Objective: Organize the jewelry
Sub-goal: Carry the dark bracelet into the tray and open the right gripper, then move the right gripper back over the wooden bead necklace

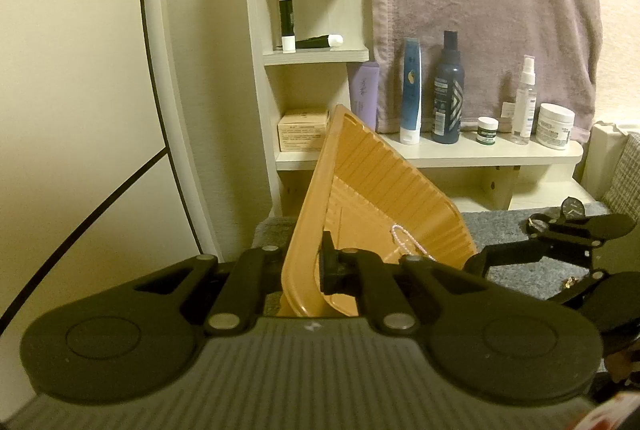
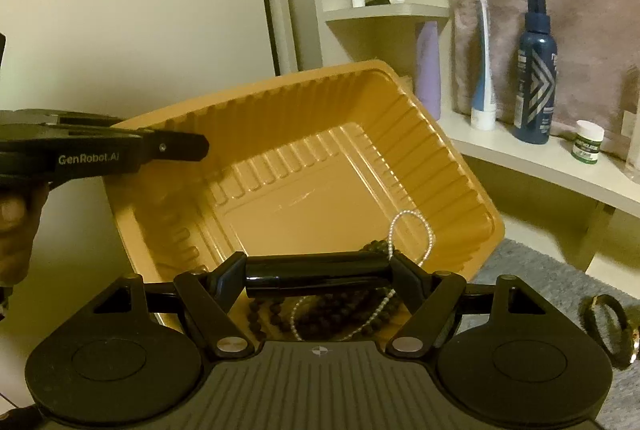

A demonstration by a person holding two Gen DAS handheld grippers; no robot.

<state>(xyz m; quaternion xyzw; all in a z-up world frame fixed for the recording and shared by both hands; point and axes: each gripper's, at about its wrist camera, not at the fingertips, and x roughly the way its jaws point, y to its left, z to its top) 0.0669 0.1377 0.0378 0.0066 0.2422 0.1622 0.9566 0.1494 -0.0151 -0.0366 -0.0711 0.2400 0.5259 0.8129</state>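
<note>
An orange ribbed plastic tray (image 2: 304, 150) is tilted up off the grey mat; it also shows in the left wrist view (image 1: 360, 182). My left gripper (image 1: 304, 266) is shut on the tray's rim, and it shows at the tray's left edge in the right wrist view (image 2: 176, 147). Inside the tray lie a white pearl necklace (image 2: 412, 230) and a dark bead necklace (image 2: 320, 314). My right gripper (image 2: 318, 277) is shut on a glossy black tube (image 2: 316, 272) held crosswise over the tray's near edge. The right gripper (image 1: 560, 242) shows in the left wrist view beside a black watch (image 1: 573, 208).
A grey mat (image 1: 520, 270) covers the table. A black hair tie (image 2: 608, 326) and a small gold piece (image 1: 571, 282) lie on it. Cosmetic bottles (image 1: 448, 90) and jars (image 1: 554, 124) stand on a white shelf (image 1: 500, 154) against a mauve towel (image 1: 480, 10). A round mirror (image 1: 60, 70) is at left.
</note>
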